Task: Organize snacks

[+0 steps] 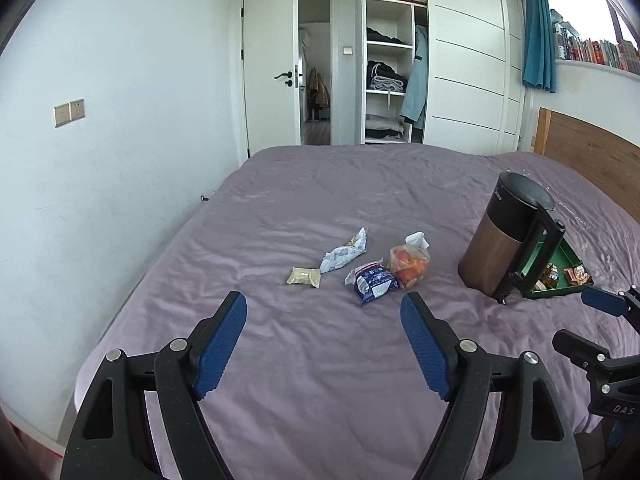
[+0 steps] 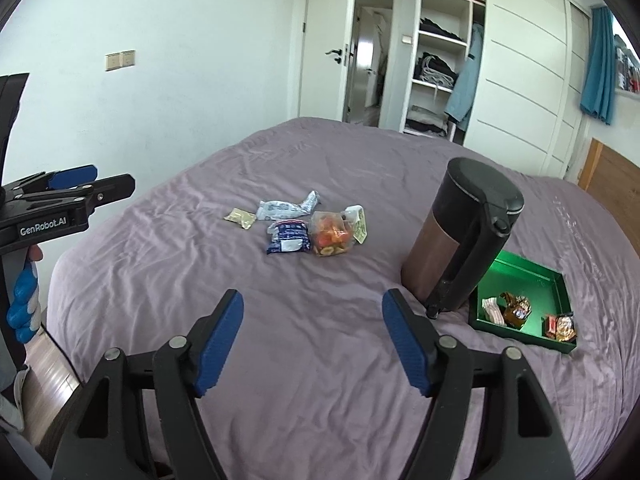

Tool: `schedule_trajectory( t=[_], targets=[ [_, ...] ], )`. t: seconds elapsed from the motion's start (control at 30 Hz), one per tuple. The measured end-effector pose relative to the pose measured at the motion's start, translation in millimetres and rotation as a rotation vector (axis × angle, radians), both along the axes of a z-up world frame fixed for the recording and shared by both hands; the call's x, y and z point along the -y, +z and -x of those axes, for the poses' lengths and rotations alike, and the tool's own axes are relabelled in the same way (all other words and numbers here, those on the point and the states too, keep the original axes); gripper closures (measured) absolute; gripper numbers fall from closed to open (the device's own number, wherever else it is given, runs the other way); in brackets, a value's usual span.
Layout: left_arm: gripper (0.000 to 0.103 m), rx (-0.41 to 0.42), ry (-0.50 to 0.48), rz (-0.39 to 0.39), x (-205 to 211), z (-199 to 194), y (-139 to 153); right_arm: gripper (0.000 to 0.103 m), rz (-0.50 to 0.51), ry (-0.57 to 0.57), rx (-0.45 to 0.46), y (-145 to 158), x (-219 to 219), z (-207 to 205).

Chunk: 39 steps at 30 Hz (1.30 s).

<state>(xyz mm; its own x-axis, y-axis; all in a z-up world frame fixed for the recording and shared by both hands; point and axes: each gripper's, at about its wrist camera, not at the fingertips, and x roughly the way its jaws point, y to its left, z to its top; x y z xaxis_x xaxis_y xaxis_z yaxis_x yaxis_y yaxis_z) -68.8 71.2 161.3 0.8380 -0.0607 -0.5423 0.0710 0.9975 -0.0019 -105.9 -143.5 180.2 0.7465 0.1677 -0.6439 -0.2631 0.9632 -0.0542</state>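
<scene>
- My left gripper [image 1: 323, 312] hangs over the purple bed [image 1: 360, 360], fingers released with nothing between them.
- My right gripper [image 2: 313, 312] hangs over the same bed, fingers spread wide and empty.
- Four snacks lie loose mid-bed: a small beige packet [image 1: 304, 277], a crumpled white wrapper [image 1: 344, 256], a blue-and-white bag [image 1: 373, 282] and a clear bag of orange pieces [image 1: 409, 264] touching it.
- A green tray [image 2: 556, 280] with a few wrapped snacks [image 2: 516, 310] sits just beside a brown kettle [image 2: 444, 244], well apart from the loose ones.
</scene>
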Motion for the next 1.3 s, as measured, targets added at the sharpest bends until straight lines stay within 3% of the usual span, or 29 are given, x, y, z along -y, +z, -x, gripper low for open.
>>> schedule_trajectory(
  t=[0.43, 0.77, 1.3],
  targets=[
    [0.028, -0.091, 0.012, 0.026, -18.3, -69.9, -47.2, 0.002, -0.004, 0.031, -0.092, -48.0, -32.2, -66.6],
    [0.028, -0.182, 0.093, 0.046, -70.3, -127.4, -95.4, 0.002, -0.052, 0.074, -0.127, -87.4, -60.0, -125.2],
    [0.028, -0.282, 0.03, 0.05, -37.6, -242.6, -165.1, 0.0, -0.143, 0.136, -0.127, -134.5, -69.2, -217.7]
  ],
)
